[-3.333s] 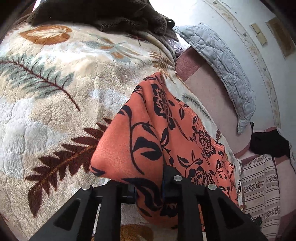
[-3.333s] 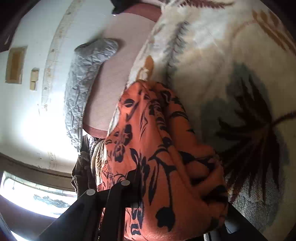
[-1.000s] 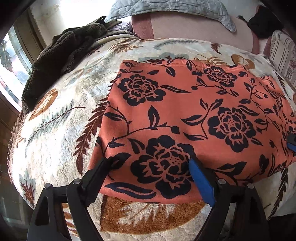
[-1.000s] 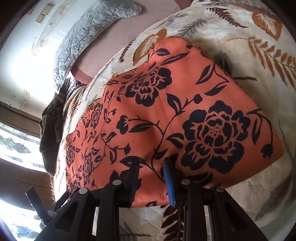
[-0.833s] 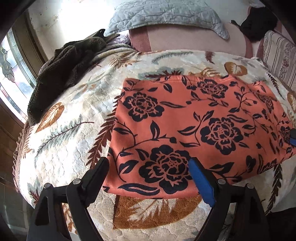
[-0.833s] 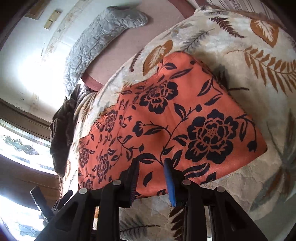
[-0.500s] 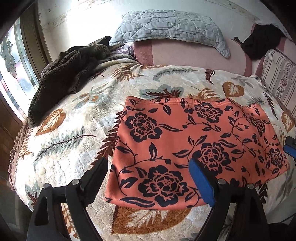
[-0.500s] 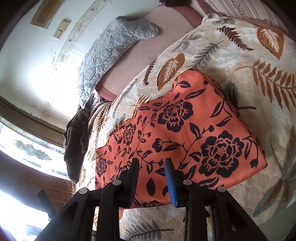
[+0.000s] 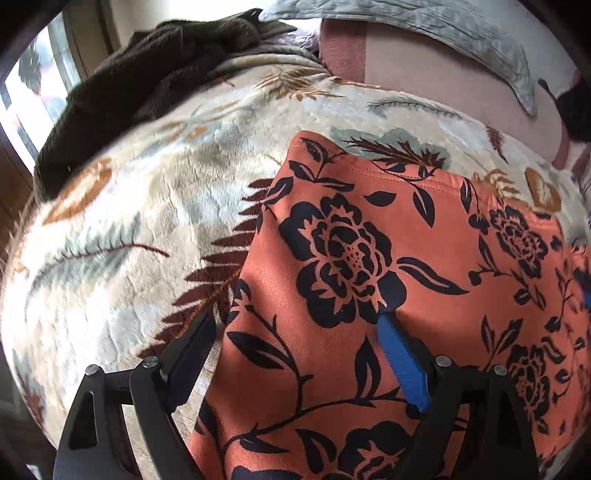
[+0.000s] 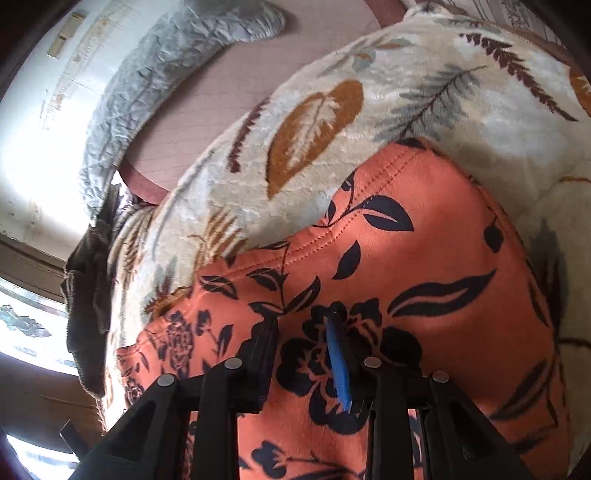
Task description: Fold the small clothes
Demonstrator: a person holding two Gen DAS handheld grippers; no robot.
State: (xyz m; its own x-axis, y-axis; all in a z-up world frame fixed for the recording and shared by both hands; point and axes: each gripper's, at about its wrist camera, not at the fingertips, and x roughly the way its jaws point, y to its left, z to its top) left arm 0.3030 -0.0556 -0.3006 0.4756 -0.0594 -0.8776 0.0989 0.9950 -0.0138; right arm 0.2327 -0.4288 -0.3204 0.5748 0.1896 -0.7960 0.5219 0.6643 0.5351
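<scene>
An orange garment with a black flower print lies flat on the leaf-patterned blanket. My left gripper stands wide open low over the garment's left edge, its left finger over the blanket and its blue-padded right finger over the fabric. In the right wrist view the same garment fills the lower half, with its stitched hem toward the pillow. My right gripper hovers over the garment near that hem, jaws a narrow gap apart with nothing pinched between them.
A dark brown fleece heap lies at the blanket's far left by the window. A grey quilted pillow rests on the pink sheet behind. A black item sits far right. The blanket surrounds the garment.
Both grippers, which had pulled back from the flat garment, have moved in low toward its far part, so it looms larger. The left one has rolled. Jaw gaps are unchanged.
</scene>
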